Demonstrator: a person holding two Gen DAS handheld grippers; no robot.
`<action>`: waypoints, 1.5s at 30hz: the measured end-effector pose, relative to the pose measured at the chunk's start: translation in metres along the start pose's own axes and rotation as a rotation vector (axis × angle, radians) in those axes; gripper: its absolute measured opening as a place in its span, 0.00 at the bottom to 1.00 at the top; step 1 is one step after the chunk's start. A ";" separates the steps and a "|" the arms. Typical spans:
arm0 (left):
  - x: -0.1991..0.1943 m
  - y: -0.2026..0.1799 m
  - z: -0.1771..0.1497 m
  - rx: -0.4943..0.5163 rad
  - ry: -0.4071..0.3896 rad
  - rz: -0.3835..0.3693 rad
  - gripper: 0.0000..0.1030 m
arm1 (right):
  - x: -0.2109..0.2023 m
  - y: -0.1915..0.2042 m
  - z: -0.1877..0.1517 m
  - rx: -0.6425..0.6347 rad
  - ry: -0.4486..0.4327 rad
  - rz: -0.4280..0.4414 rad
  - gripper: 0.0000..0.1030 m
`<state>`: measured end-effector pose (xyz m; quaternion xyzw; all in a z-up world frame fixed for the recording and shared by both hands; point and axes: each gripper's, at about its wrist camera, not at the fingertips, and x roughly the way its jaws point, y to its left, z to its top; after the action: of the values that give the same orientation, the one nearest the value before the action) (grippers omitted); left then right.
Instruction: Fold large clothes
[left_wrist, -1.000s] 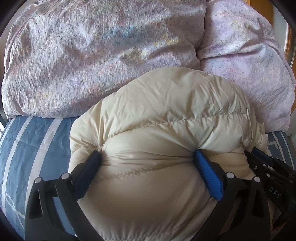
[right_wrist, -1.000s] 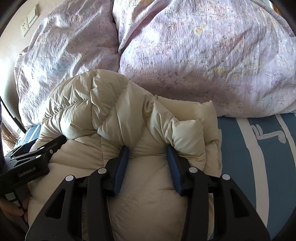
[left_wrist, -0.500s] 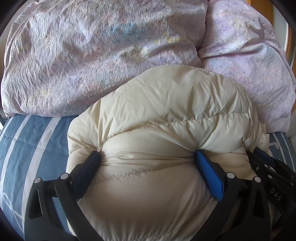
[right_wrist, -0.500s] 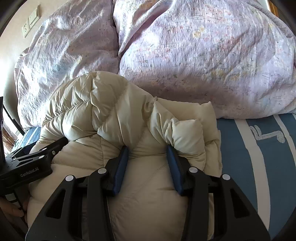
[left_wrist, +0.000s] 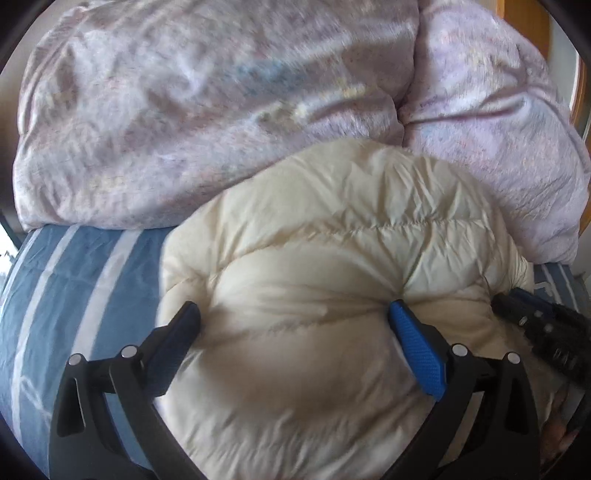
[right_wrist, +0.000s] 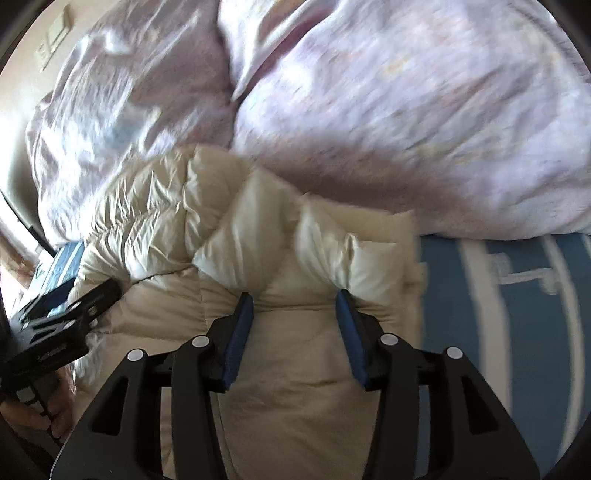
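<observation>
Right gripper (right_wrist: 294, 306): jaws had just been opening, a fold of cream down jacket (right_wrist: 295, 354) between the blue pads, which still touched it. Left gripper (left_wrist: 293, 317): spread wide, pads pressed into a broad bulge of the jacket. Jacket lay bunched on blue striped bedsheet (left_wrist: 74, 280), against lilac duvet (left_wrist: 207, 110).

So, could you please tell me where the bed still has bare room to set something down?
Two patches of striped blue sheet are free: one left of the cream puffer jacket, below the lilac duvet; one right of the jacket, again under the duvet. The middle is crowded: the left gripper and right gripper both straddle the jacket.
</observation>
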<state>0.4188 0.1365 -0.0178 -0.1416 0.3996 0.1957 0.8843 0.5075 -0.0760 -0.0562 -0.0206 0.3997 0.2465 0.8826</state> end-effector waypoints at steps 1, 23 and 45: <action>-0.007 0.003 0.000 -0.006 -0.002 -0.003 0.98 | -0.011 -0.004 0.001 0.010 -0.017 -0.045 0.71; -0.169 0.041 -0.114 -0.008 -0.003 -0.082 0.98 | -0.160 0.020 -0.108 0.010 0.047 0.034 0.91; -0.210 0.039 -0.173 0.001 0.031 -0.131 0.98 | -0.192 0.058 -0.179 -0.029 0.106 0.105 0.91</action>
<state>0.1609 0.0512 0.0277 -0.1699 0.4034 0.1349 0.8889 0.2491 -0.1476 -0.0311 -0.0256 0.4430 0.2967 0.8456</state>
